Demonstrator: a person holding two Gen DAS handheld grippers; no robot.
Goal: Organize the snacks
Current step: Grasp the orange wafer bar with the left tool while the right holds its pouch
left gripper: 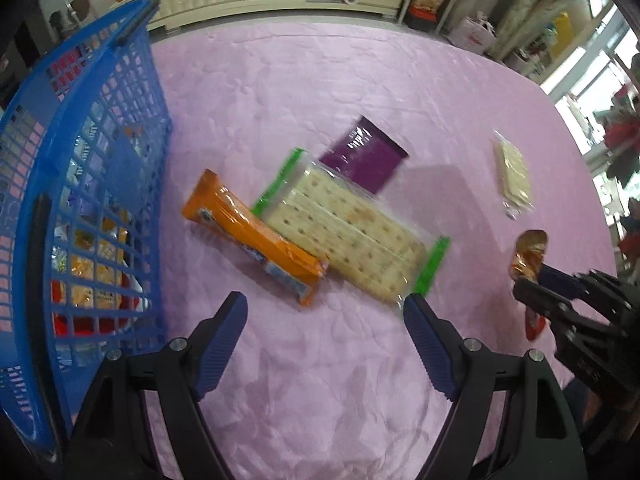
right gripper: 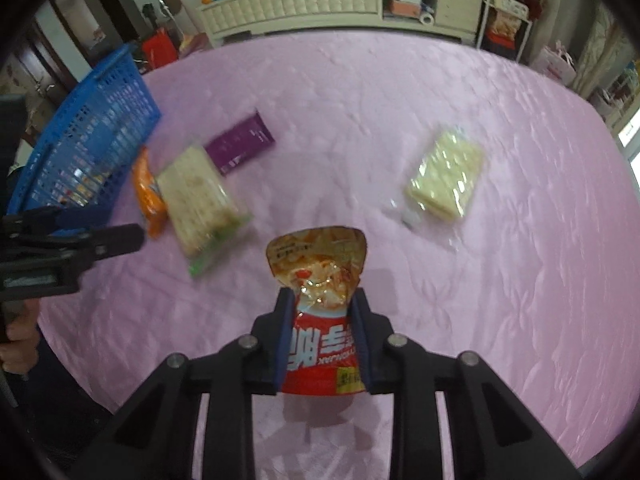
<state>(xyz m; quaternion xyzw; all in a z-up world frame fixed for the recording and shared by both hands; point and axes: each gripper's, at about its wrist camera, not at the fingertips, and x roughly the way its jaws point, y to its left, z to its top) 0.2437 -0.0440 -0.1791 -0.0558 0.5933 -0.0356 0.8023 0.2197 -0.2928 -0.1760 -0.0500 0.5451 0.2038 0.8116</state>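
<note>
My left gripper (left gripper: 326, 304) is open and empty, hovering just short of an orange biscuit pack (left gripper: 256, 240) and a clear cracker pack with green ends (left gripper: 348, 236). A purple packet (left gripper: 362, 154) lies behind them and a pale wafer pack (left gripper: 512, 174) to the right. My right gripper (right gripper: 322, 296) is shut on a red and orange snack bag (right gripper: 318, 264), held above the pink tablecloth; it also shows in the left wrist view (left gripper: 528, 260). The blue basket (left gripper: 100, 128) with several snacks stands at the left.
The pink cloth covers the whole table (right gripper: 400, 100). A cream cabinet (right gripper: 296, 0) and shelves stand behind the far edge. The blue basket (right gripper: 88, 136), the crackers (right gripper: 200, 196) and the wafer pack (right gripper: 444, 172) show in the right wrist view.
</note>
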